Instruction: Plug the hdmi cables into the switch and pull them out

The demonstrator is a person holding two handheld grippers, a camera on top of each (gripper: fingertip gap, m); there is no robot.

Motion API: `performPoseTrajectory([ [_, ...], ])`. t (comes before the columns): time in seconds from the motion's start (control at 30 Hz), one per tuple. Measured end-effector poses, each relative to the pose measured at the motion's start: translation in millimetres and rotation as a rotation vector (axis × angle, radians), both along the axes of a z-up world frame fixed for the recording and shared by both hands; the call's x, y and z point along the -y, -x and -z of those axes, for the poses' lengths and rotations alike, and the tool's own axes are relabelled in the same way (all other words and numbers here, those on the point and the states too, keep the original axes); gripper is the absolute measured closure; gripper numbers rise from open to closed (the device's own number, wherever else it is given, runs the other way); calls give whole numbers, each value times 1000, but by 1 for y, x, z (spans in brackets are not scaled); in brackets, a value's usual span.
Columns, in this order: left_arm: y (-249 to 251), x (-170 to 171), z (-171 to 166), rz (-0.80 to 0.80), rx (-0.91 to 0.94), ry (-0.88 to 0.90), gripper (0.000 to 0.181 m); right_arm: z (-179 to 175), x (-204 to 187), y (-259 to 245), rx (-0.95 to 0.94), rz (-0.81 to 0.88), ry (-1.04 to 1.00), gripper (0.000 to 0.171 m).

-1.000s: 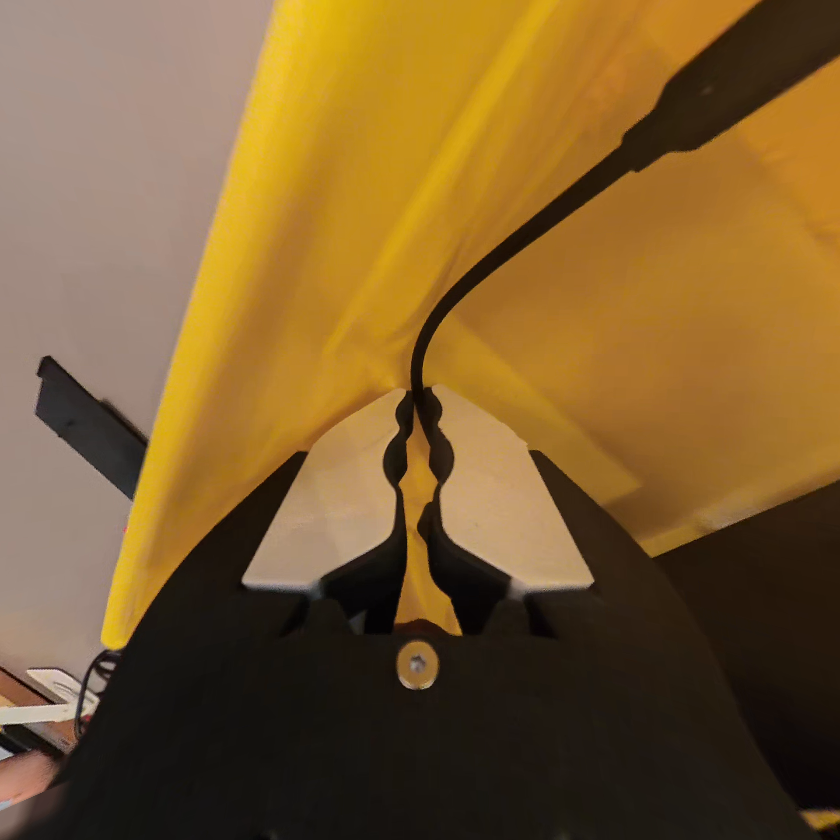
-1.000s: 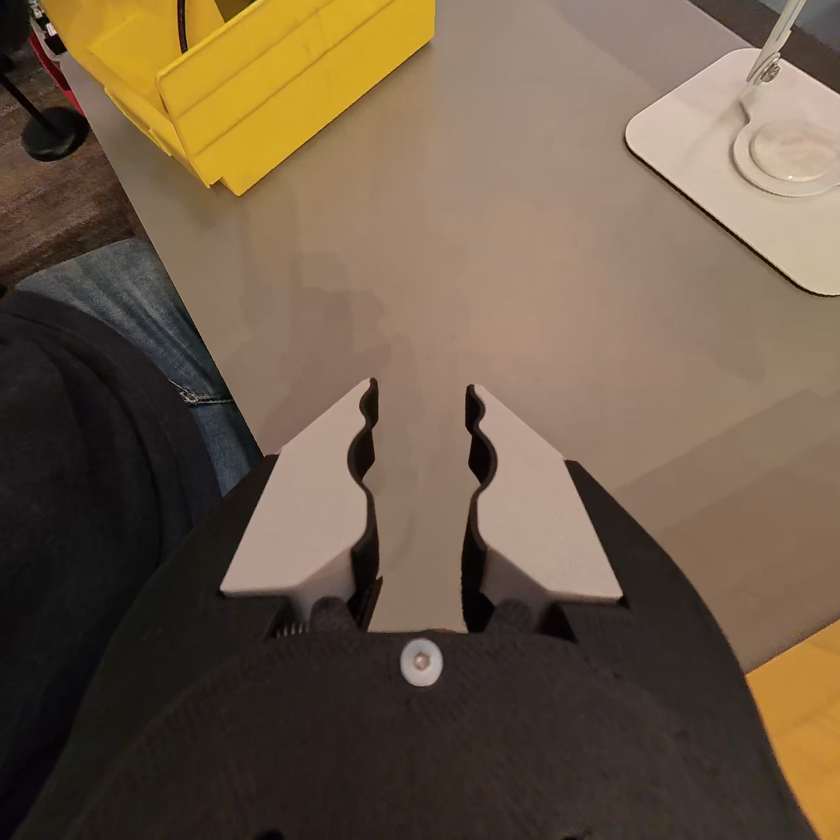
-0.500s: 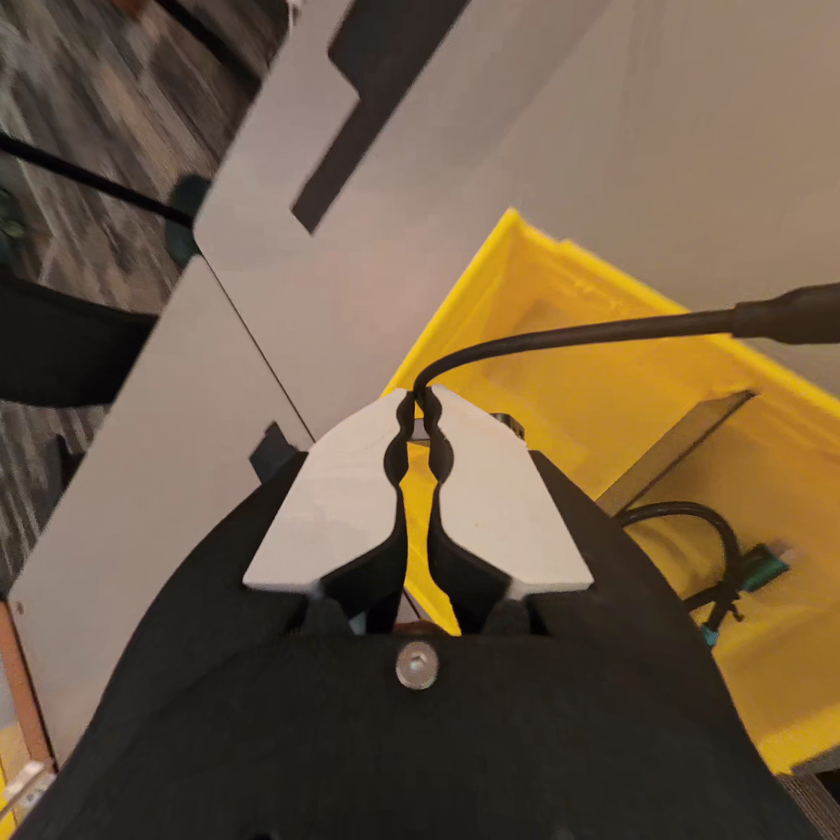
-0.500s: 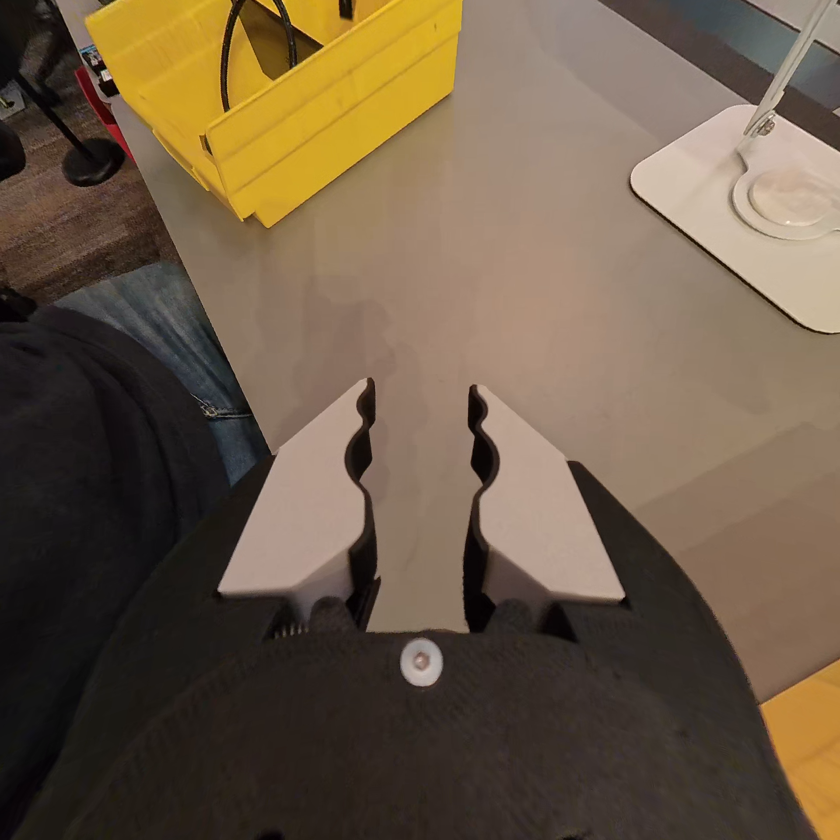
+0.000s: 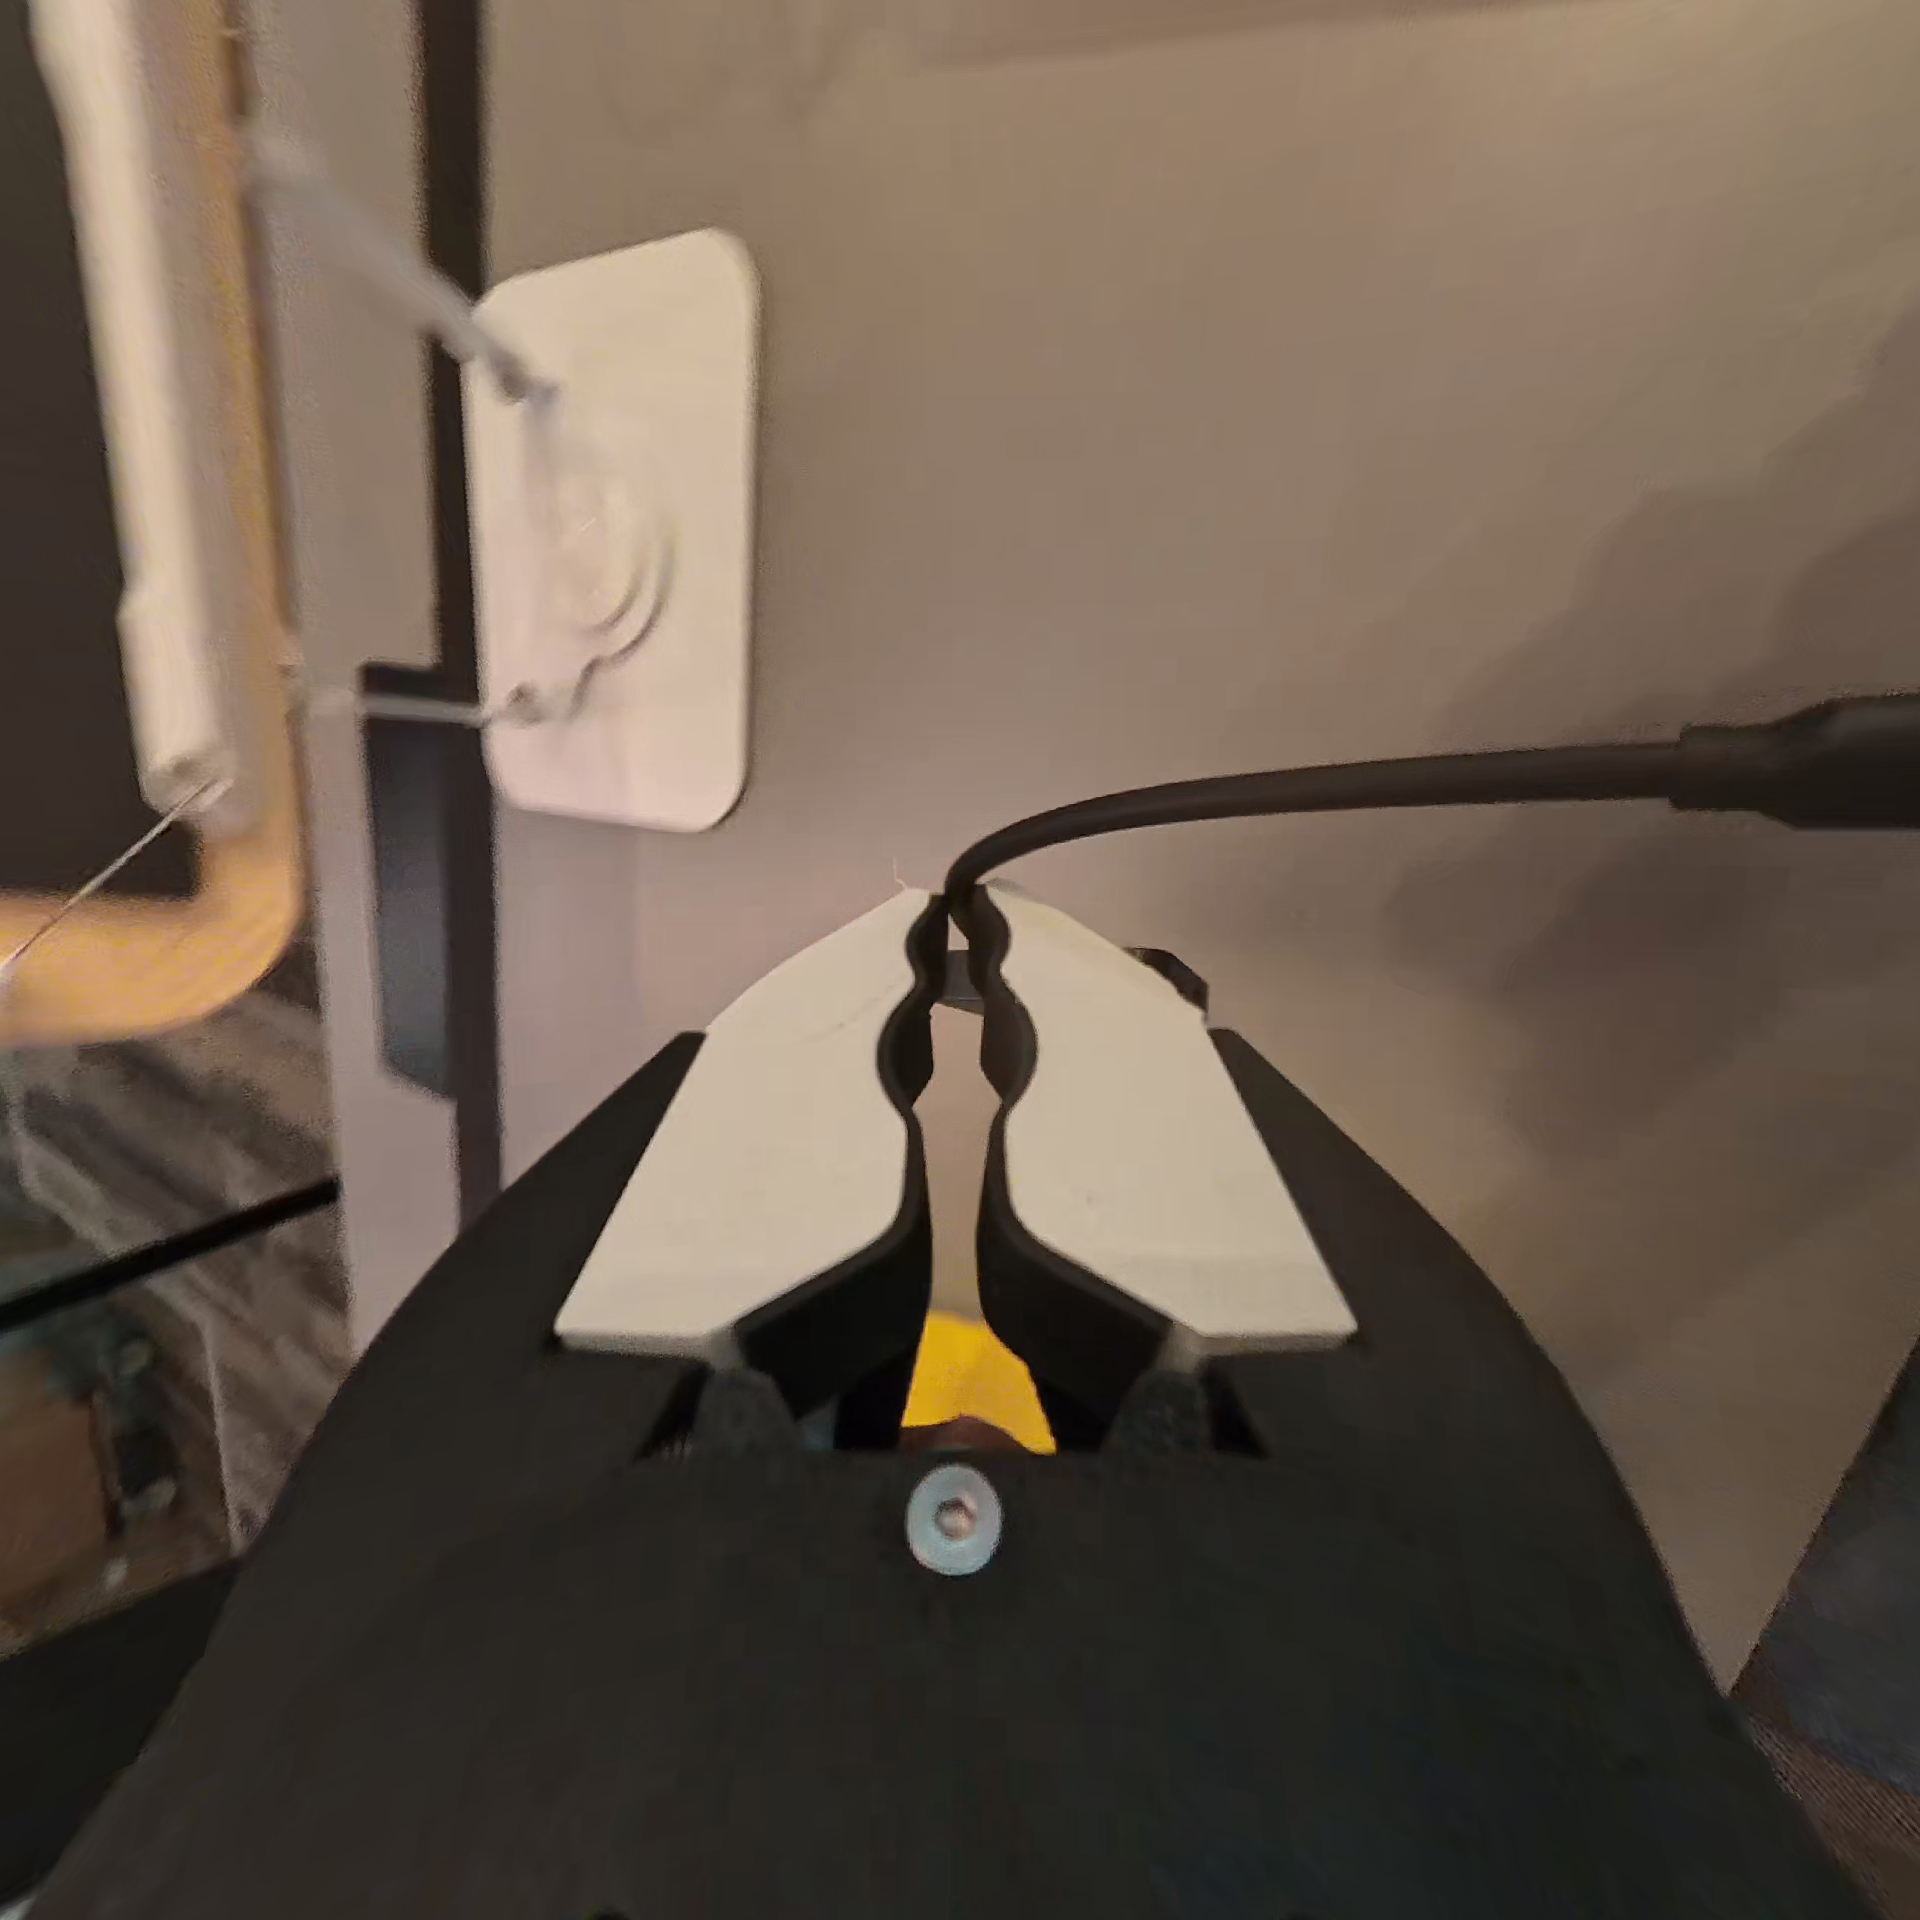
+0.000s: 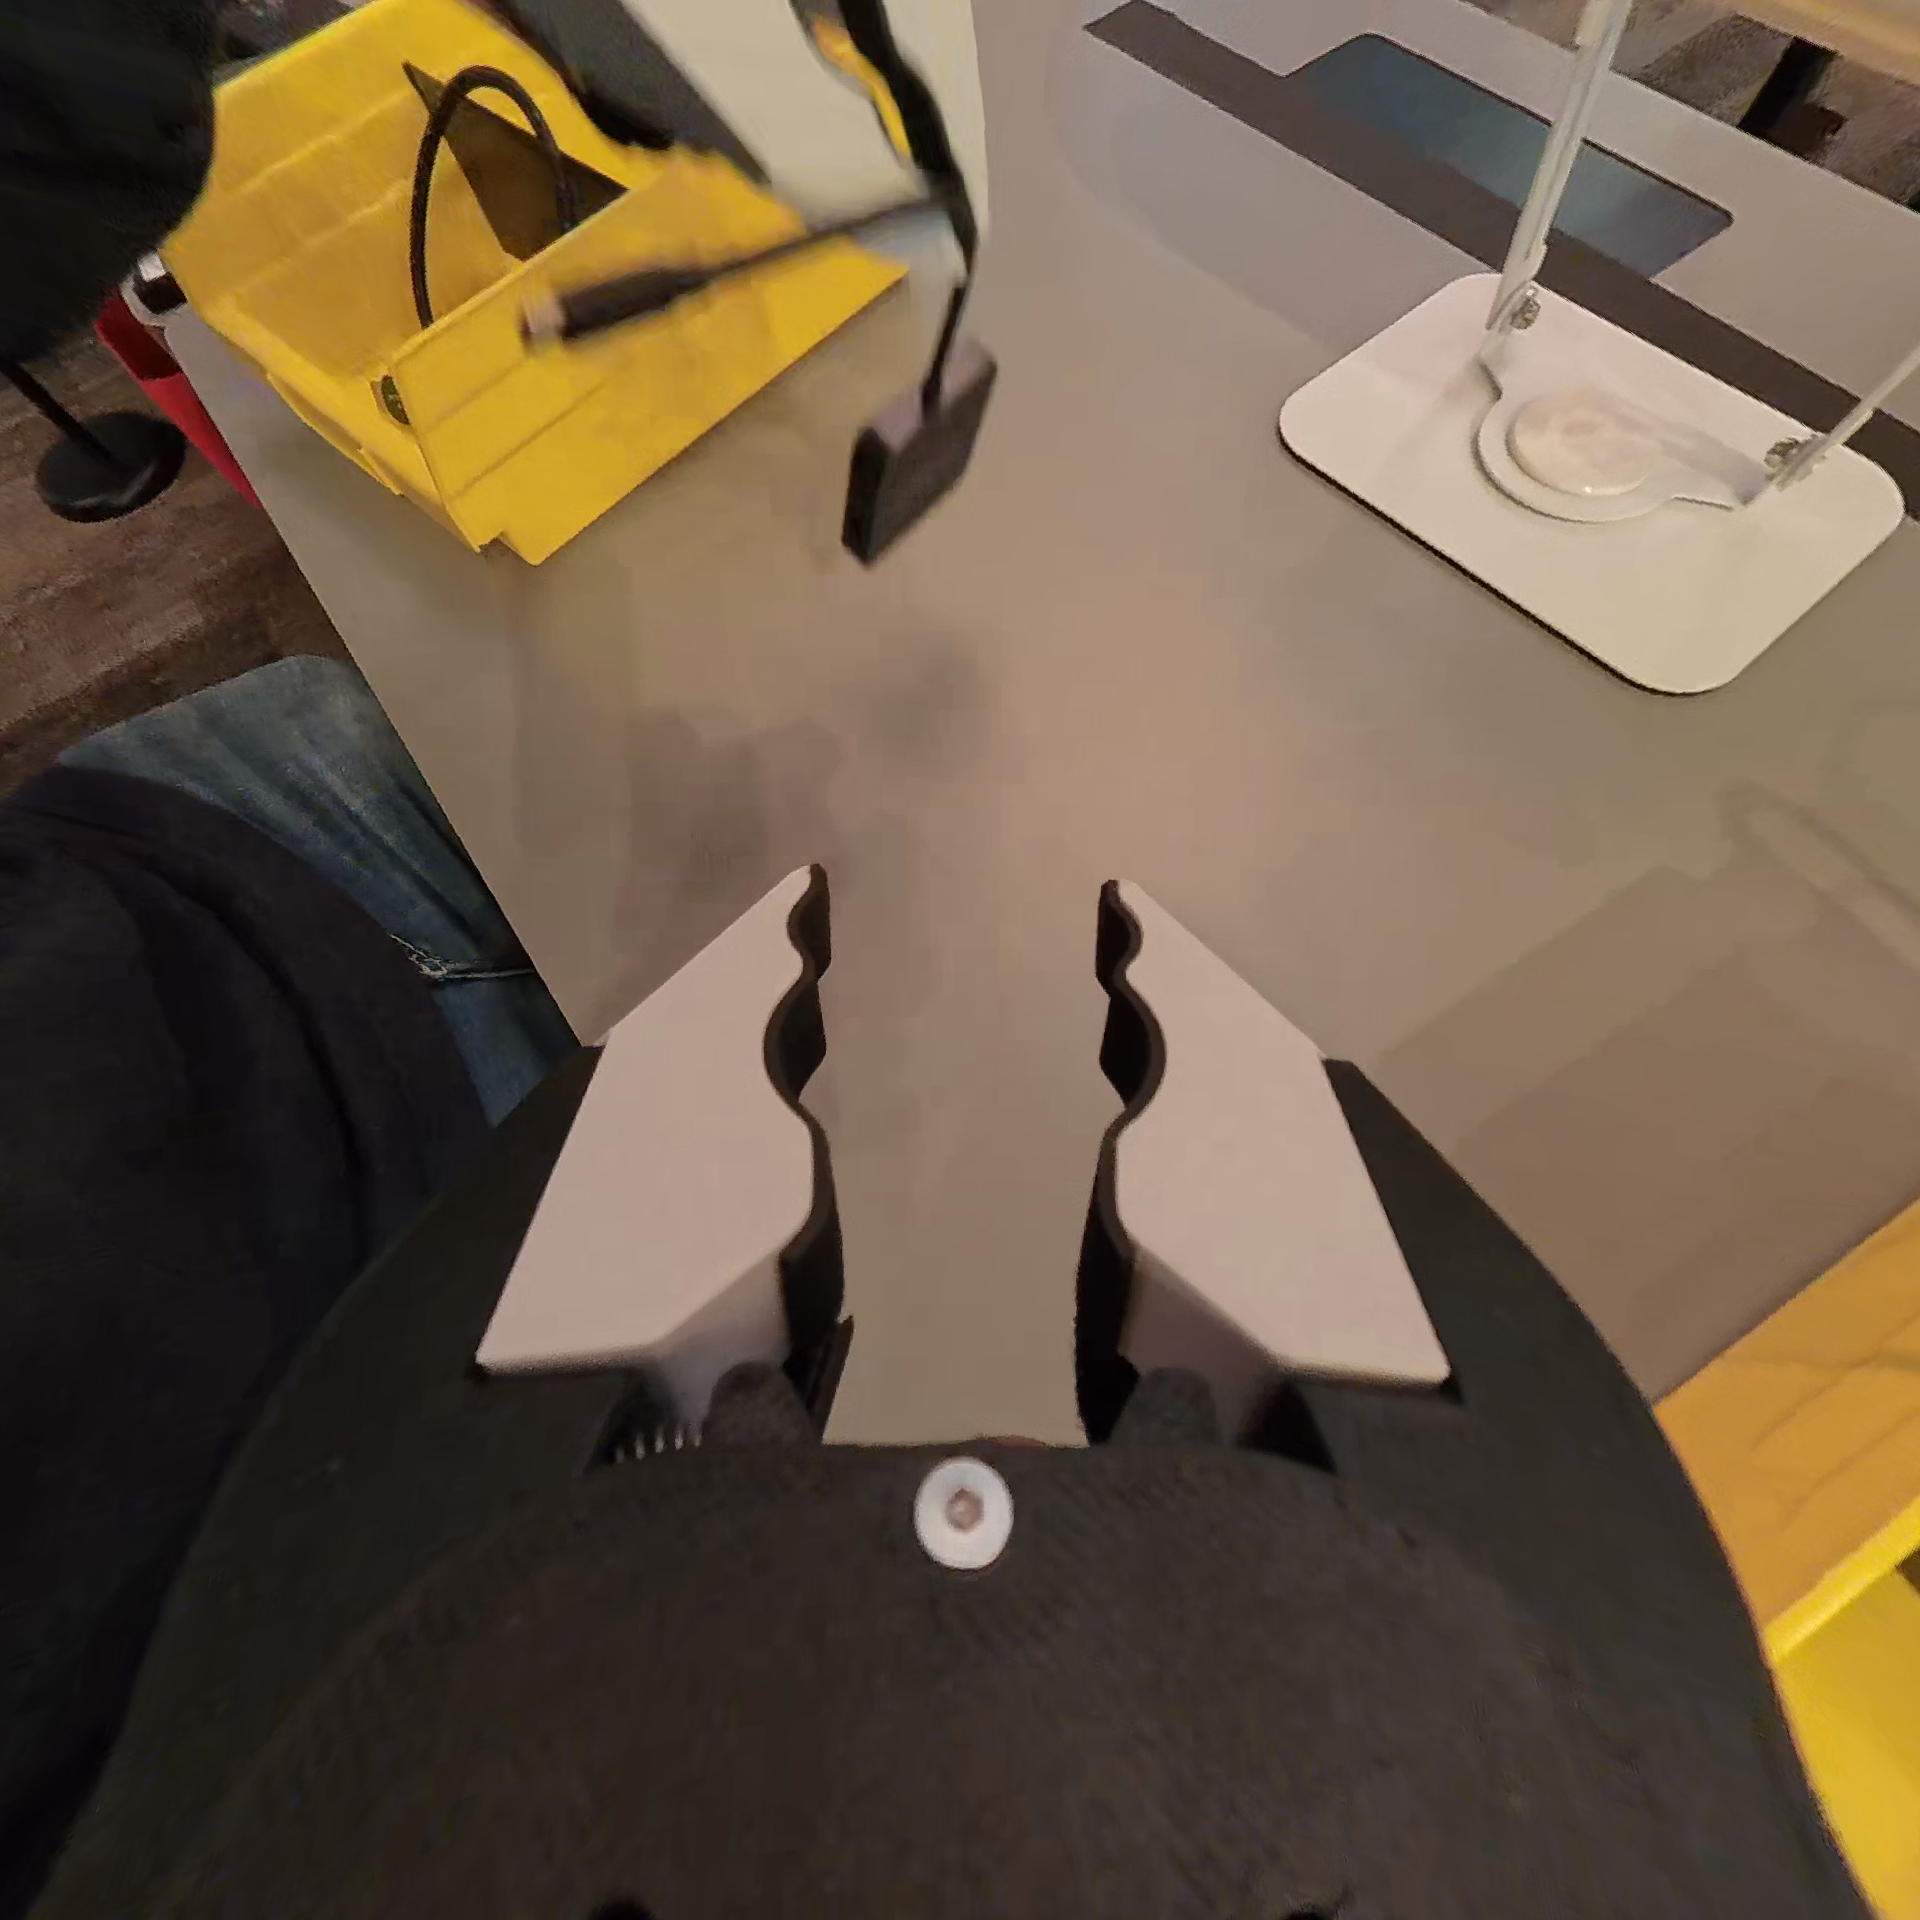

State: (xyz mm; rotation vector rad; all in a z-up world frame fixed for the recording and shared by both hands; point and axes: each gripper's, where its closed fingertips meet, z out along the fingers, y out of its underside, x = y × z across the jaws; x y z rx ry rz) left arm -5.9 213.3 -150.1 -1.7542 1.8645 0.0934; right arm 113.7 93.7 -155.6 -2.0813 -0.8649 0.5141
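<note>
My left gripper (image 5: 956, 906) is shut on a thin black cable (image 5: 1299, 795) at its fingertips. The cable runs right to a thicker plug boot (image 5: 1808, 769). In the right wrist view the left gripper (image 6: 940, 156) is blurred at the top, in the air. The small black switch box (image 6: 914, 457) hangs from the cable below it, above the grey table (image 6: 1143, 727). The cable's plug end (image 6: 613, 301) sticks out left over the yellow bin (image 6: 499, 436). My right gripper (image 6: 961, 894) is open and empty, low over the table near the front edge.
Another black cable (image 6: 431, 197) loops inside the yellow bin at the table's left corner. A white stand base (image 6: 1590, 488) with metal rods sits at the right; it also shows in the left wrist view (image 5: 623, 540). A person's jeans leg (image 6: 312, 790) is at the left. A yellow surface (image 6: 1818, 1455) is at bottom right. Spacing between my two grippers at the tips: around 15 cm.
My left gripper has lifted the cable out of the yellow bin and swung over the table; the switch now hangs in the air. My right gripper stays open and has barely moved.
</note>
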Motion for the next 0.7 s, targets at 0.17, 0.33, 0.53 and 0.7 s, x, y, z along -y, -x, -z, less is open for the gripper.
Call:
performPoseTrajectory([
  [0.17,-51,22,67,65,-39,126,178,12,6,-12,-2,27,35,120],
  [0.33,-72,30,94,71,-2,182,176,19,6,-14,-2,33,47,118],
  [0.53,-26,24,55,-38,78,220,158,26,2,-5,14,-6,56,114],
  [0.7,98,4,-8,-250,169,138,154,34,-1,9,11,-57,71,113],
])
